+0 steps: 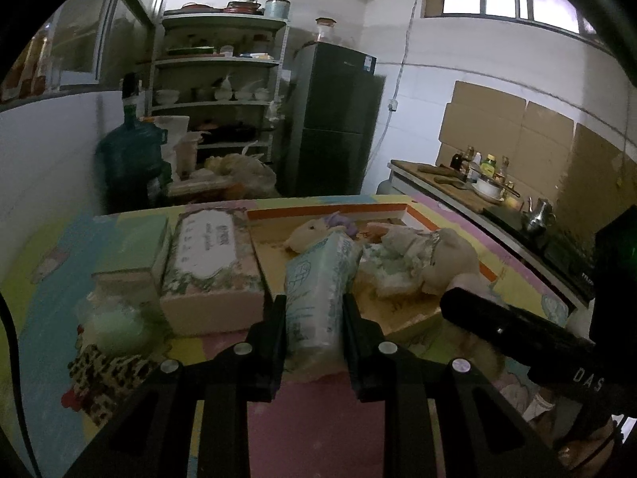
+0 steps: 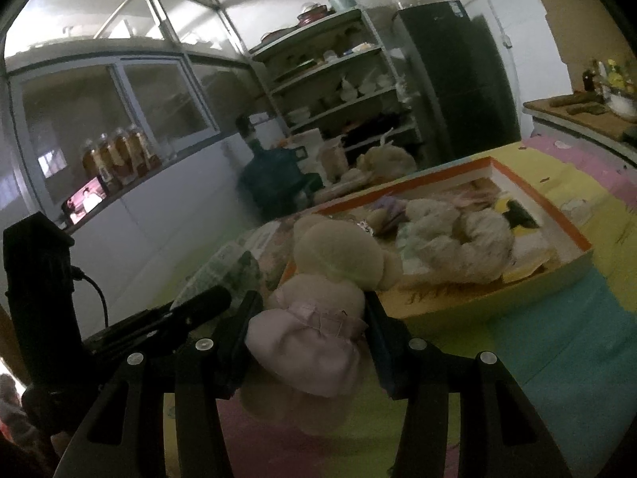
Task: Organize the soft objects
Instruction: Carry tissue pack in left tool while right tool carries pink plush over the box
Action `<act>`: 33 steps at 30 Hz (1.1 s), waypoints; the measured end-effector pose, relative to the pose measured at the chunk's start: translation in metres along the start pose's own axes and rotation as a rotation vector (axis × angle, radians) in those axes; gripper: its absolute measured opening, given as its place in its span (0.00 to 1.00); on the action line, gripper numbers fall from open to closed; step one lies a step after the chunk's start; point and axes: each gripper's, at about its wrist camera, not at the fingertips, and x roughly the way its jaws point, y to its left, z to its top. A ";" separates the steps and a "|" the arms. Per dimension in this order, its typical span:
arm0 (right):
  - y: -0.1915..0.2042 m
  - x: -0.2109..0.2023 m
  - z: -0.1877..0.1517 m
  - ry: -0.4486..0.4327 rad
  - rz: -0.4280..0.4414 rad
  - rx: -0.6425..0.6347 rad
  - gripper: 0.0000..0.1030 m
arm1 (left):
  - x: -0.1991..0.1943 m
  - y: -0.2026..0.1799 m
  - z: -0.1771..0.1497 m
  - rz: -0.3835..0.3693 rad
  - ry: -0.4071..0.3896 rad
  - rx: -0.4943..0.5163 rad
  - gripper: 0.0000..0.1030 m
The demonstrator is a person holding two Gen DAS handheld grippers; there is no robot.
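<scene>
Left gripper (image 1: 314, 314) is clamped on a pale blue tissue pack (image 1: 318, 290), centre-bottom of the left wrist view; the pack sits between both fingers and its far end leans over the near edge of the orange-rimmed box (image 1: 326, 210). Right gripper (image 2: 308, 318) is clamped on a plush doll in a pink dress (image 2: 318, 318), centre-bottom of the right wrist view, doll's head pointing toward the box and close to its near-left corner.

Inside the box, mid-frame: a cream plush rabbit with a purple bit (image 1: 314, 231) at the back, a second plush toy in a light green floral dress (image 1: 430, 259) lying on its side toward the right. Left of the box on the pastel mat (image 1: 47, 247): a floral tissue box (image 1: 211, 263), just beside it a green box (image 1: 135, 247), and lower left a leopard-print cloth (image 1: 107, 370).

Background upper centre: shelf rack (image 1: 219, 79) and dark fridge (image 1: 338, 119).
</scene>
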 end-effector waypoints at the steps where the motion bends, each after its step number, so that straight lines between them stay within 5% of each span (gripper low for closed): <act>1: -0.002 0.000 0.002 -0.004 -0.004 0.000 0.51 | 0.002 -0.002 0.002 -0.001 0.001 0.003 0.25; 33: -0.099 -0.015 0.063 -0.091 -0.144 0.017 0.51 | 0.082 -0.063 0.066 -0.062 0.007 0.054 0.25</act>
